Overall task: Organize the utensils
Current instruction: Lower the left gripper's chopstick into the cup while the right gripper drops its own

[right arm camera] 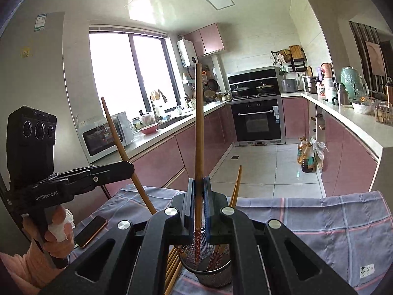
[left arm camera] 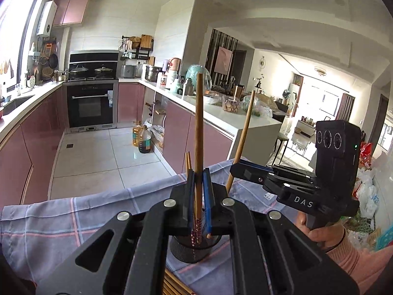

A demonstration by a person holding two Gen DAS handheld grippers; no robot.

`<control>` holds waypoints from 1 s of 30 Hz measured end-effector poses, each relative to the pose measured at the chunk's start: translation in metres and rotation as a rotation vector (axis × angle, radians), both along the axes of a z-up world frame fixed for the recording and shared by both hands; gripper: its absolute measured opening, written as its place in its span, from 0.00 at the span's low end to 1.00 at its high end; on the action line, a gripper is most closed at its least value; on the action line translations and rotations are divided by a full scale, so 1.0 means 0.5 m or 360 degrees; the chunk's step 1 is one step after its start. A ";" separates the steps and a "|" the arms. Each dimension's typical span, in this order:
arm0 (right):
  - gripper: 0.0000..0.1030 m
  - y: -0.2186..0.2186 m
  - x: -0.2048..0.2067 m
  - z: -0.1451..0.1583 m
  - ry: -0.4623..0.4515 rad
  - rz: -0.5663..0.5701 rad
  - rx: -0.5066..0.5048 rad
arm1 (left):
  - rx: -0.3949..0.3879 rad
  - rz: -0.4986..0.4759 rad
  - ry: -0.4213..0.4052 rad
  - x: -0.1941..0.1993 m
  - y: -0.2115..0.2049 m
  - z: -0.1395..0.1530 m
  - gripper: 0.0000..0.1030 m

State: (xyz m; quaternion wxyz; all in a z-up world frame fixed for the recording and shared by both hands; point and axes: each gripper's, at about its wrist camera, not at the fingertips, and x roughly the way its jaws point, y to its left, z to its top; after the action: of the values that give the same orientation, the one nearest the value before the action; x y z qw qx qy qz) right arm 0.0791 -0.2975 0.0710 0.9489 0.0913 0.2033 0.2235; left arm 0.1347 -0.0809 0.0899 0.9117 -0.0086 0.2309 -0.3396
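Note:
My left gripper (left arm camera: 199, 179) is shut on a brown chopstick (left arm camera: 199, 123) that stands upright, its red patterned tip down in a black mesh holder (left arm camera: 194, 248). My right gripper (right arm camera: 199, 186) is shut on a second upright chopstick (right arm camera: 198, 123), whose patterned tip is also inside the holder (right arm camera: 208, 270). Each view shows the other gripper off to the side: the right gripper (left arm camera: 233, 169) with its chopstick (left arm camera: 245, 127), and the left gripper (right arm camera: 130, 167) with its tilted chopstick (right arm camera: 118, 137). Two more chopsticks (right arm camera: 237, 184) lean in the holder.
The holder stands on a blue-grey plaid cloth (right arm camera: 331, 221) over the table. Several loose chopsticks (right arm camera: 172, 268) lie on the cloth beside the holder. A phone (right arm camera: 91, 231) lies at the cloth's left edge. Kitchen counters and a tiled floor lie beyond.

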 end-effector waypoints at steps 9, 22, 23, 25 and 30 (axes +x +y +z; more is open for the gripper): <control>0.05 0.032 0.035 -0.082 0.0228 0.0039 -0.0079 | 0.0202 -0.0050 0.0210 0.055 -0.045 -0.102 0.07; 0.07 0.038 0.084 -0.142 0.0424 -0.0017 -0.0097 | 0.0288 -0.0034 0.0338 0.111 -0.070 -0.146 0.07; 0.08 0.034 0.086 -0.143 0.0425 -0.0022 -0.0094 | 0.0286 -0.0029 0.0340 0.114 -0.072 -0.147 0.07; 0.08 0.032 0.087 -0.143 0.0423 -0.0030 -0.0087 | 0.0274 -0.0027 0.0347 0.116 -0.070 -0.147 0.07; 0.21 0.031 0.073 -0.134 0.0381 -0.0049 -0.0086 | 0.0235 0.0015 0.0312 0.100 -0.053 -0.144 0.14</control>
State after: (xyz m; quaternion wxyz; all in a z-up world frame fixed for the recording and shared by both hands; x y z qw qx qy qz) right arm 0.1155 -0.2821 0.0038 0.9232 0.0950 0.3196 0.1908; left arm 0.1849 -0.1075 0.0179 0.8845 0.0244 0.3432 -0.3150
